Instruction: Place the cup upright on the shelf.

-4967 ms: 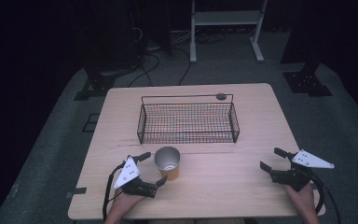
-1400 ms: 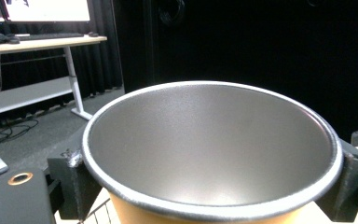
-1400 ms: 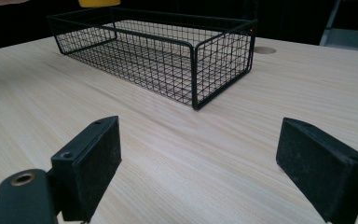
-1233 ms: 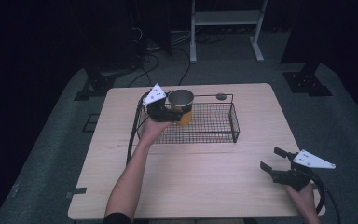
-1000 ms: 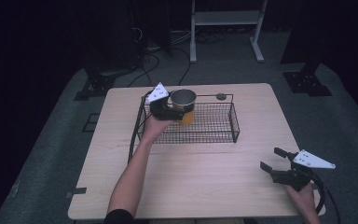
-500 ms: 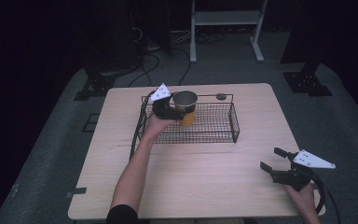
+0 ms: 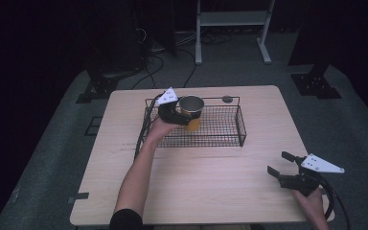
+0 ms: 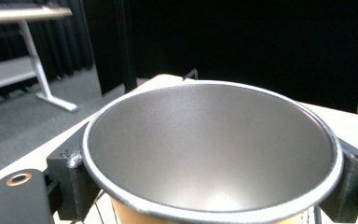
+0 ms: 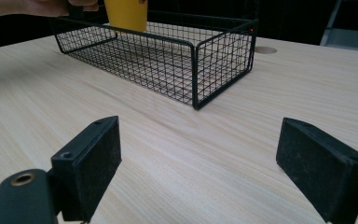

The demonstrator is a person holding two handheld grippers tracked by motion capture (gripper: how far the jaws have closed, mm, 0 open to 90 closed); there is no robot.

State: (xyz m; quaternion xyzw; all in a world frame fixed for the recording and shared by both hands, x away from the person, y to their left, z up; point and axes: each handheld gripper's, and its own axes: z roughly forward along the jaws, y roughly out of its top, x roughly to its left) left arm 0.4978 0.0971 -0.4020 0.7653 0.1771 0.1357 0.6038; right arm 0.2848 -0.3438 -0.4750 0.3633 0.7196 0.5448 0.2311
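Where the left gripper (image 7: 176, 114) reaches over the wire basket (image 7: 220, 139), its jaws sit against either side of the cup (image 7: 191, 111), gripping it just under the rim; the gripper's own view shows the grey inside of the cup and a strip of yellow wall, with the cup's base cut off below the frame. In the high view the cup stands upright over the left part of the basket, but whether its base touches the basket floor cannot be told. In the right gripper view only the lower yellow part of the cup (image 9: 126, 14) shows, cut off at the top edge. Right gripper (image 7: 287, 168) hovers near the table's (image 7: 211, 191) near right corner, jaws spread wide with nothing between them, well apart from the basket. Against half a second ago the cup and left gripper sit slightly lower and nearer; five seconds ago the cup was on the table in front of the basket. Right gripper unchanged
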